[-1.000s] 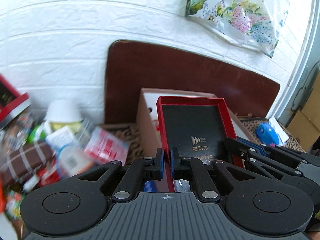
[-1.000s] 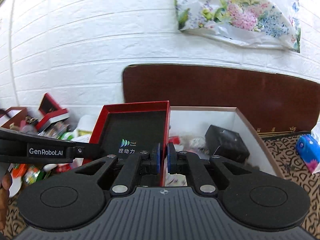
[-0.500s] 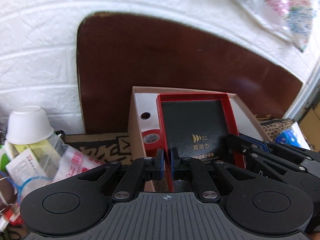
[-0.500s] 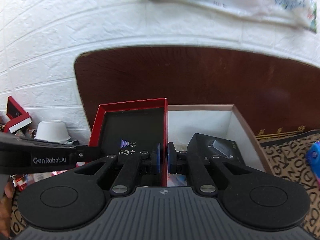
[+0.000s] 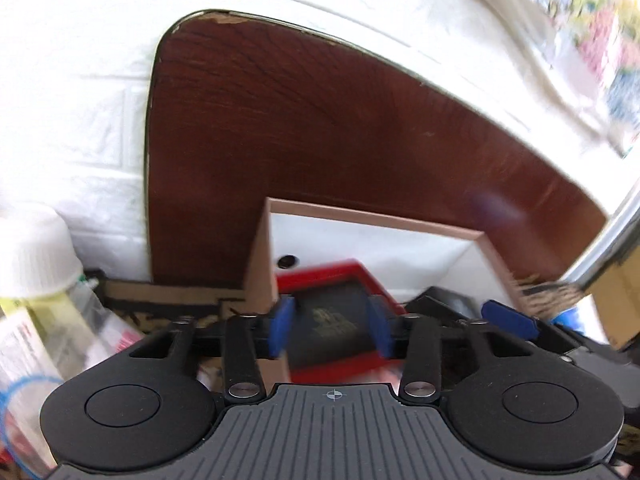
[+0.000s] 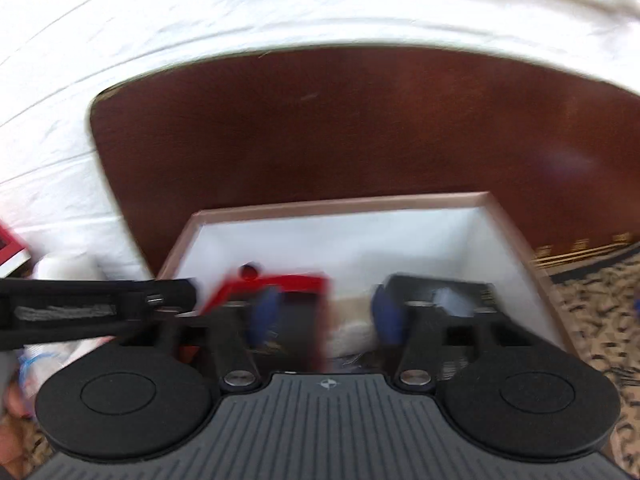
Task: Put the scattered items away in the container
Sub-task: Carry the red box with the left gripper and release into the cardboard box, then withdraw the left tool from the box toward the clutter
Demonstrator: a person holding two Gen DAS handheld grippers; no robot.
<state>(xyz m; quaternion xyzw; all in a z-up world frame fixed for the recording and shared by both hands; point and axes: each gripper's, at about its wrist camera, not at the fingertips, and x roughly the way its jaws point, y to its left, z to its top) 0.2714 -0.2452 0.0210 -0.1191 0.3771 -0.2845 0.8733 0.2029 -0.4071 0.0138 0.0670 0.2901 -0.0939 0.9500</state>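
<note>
The left gripper (image 5: 330, 330) has its blue pads spread apart, gripping nothing. The right gripper (image 6: 324, 312) is spread wide as well, its blurred blue fingertips (image 6: 387, 316) clear of everything. Both hang just over the near edge of the cardboard box (image 5: 372, 216), the left over its left corner, the right over its middle.

Inside the box, against its left wall, lies the red tray (image 5: 340, 308): a shallow rectangular lid with a bright red rim and a matt black inner panel bearing small pale lettering, too smeared to read. In the right wrist view the red tray (image 6: 280, 288) shows as a red streak at the box's left side. To the tray's right inside the box sits a black carton (image 6: 436, 288), boxy and dark, with something pale and soft-looking between them.

The box has brown outer walls and a white lining, with a small round hole in its left wall. Behind the box stands a dark reddish wooden board (image 5: 320, 132) with rounded corners and a visible grain, leaning on a white embossed brick-pattern wall (image 5: 72, 100). Left of the box stands a white cup (image 5: 36, 248) among plastic-wrapped clutter. Right of the box, a brown patterned mat (image 6: 592, 300) covers the surface.
</note>
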